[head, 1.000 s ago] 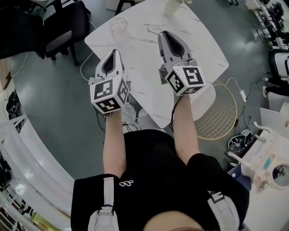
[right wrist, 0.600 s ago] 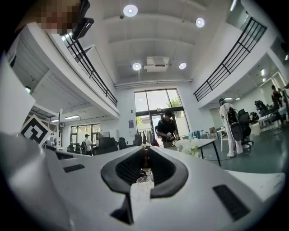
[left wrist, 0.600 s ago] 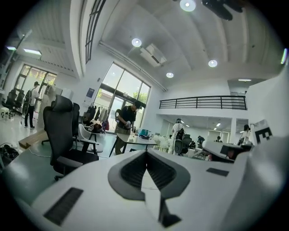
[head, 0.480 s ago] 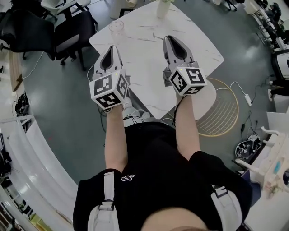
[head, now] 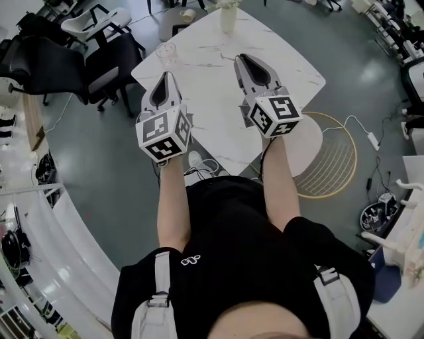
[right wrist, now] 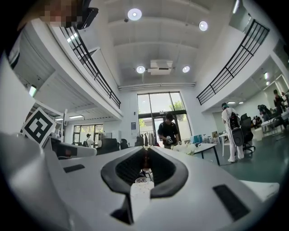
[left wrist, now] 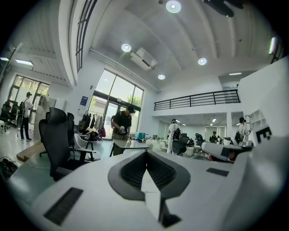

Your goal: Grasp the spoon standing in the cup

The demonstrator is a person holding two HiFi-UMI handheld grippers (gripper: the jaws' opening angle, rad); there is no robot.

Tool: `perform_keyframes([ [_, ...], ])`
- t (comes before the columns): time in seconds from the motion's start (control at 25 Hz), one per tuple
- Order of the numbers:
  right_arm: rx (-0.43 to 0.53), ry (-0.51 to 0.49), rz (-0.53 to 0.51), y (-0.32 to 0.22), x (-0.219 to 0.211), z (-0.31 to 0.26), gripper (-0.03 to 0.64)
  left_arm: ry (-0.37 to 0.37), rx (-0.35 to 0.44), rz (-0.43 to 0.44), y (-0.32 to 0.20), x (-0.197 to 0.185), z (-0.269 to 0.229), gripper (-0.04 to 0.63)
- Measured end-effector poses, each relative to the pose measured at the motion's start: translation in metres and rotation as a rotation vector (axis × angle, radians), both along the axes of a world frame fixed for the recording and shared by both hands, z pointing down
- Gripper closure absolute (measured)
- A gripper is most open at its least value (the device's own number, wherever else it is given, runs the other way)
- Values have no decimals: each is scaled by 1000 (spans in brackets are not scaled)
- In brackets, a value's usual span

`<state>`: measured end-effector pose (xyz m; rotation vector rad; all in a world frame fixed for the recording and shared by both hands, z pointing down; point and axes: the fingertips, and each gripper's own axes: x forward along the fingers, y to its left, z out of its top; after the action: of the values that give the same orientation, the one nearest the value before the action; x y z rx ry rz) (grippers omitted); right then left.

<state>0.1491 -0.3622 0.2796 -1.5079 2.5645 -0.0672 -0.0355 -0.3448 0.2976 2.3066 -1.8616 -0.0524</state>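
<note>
White marble table [head: 212,106] has a clear cup [head: 167,50] at its far left; any spoon is too small to see. The left tongs [head: 165,75] are pressed together, the right tongs [head: 241,58] barely spread, both empty.

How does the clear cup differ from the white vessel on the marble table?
The clear cup is see-through and low; the white vessel is opaque and looks taller. The clear cup stands near the table's left corner, ahead of the left gripper; the white vessel stands at the far corner, beyond the right gripper. Both stand upright on the marble table, touched by neither gripper.
</note>
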Motion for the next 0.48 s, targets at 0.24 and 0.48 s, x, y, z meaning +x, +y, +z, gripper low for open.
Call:
perform_keyframes([
  [0.24,-6,11,-2,-1,4,4,572,-16,-2,-3,-1,5,2,579],
  [0.48,-2,16,-6,1,9,6,572,-35,-3,3,2,13,4,579],
])
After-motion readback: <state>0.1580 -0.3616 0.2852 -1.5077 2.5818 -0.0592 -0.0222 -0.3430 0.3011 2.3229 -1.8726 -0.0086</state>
